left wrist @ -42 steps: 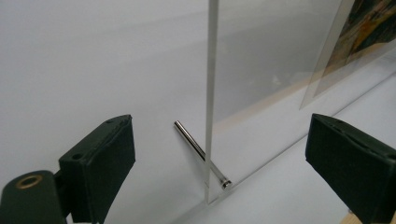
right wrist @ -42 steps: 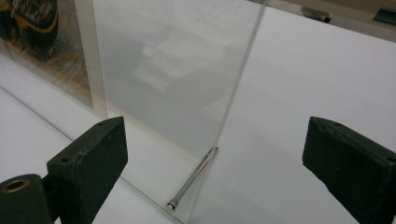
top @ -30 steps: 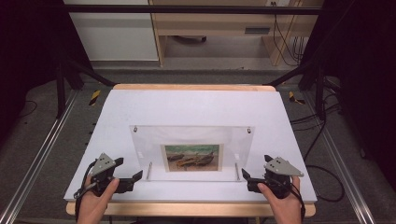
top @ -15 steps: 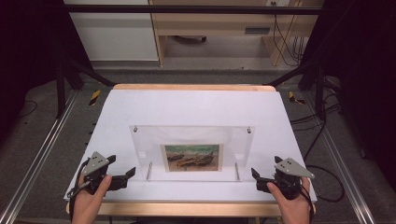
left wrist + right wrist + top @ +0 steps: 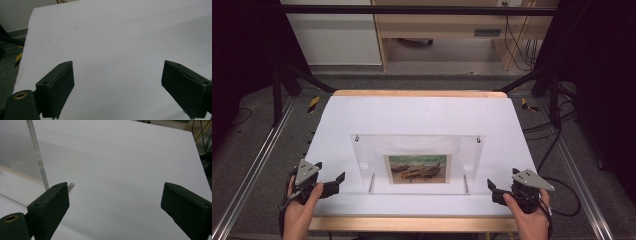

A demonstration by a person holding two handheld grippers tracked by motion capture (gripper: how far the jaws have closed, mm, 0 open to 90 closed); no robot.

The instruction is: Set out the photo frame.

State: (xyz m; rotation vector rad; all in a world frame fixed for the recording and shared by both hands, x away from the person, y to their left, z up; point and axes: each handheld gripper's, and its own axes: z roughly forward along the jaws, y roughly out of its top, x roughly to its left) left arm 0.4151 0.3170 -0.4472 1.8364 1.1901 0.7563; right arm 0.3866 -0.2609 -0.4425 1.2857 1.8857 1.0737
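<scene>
Your left tool (image 5: 337, 182) gapes empty | right tool (image 5: 492, 191) likewise | acrylic picture frame (image 5: 417, 162) stands between them on the desk (image 5: 422, 112) | picture detail unclear.

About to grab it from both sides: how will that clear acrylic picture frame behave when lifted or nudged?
The clear frame is probably rigid, since its panel shows flat and straight-edged. Its glossy faces may be slippery. It stands on thin metal pegs, so a push could tip it.

Both grippers (image 5: 339, 181) (image 5: 490, 189) wide-jawed, empty
</scene>
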